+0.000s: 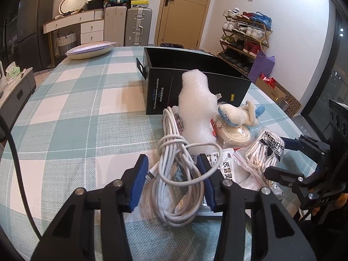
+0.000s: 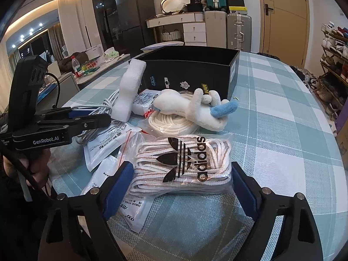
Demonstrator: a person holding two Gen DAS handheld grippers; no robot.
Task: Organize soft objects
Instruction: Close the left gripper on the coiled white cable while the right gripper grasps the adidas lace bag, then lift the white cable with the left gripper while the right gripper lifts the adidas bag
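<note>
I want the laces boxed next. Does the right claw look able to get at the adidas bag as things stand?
Probably yes. The right claw already straddles the adidas bag, one pad at each side, with nothing lying on top; only paper packets sit under its left edge.

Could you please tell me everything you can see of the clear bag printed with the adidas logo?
The adidas bag is a clear plastic pouch with a black trefoil and lettering, stuffed with coiled white laces striped in brown. It lies flat on the checked tablecloth, partly overlapping white sachets at its left. The right gripper straddles its near end, blue pads on either side; contact is not clear. A cream cord coil sits just behind it.
</note>
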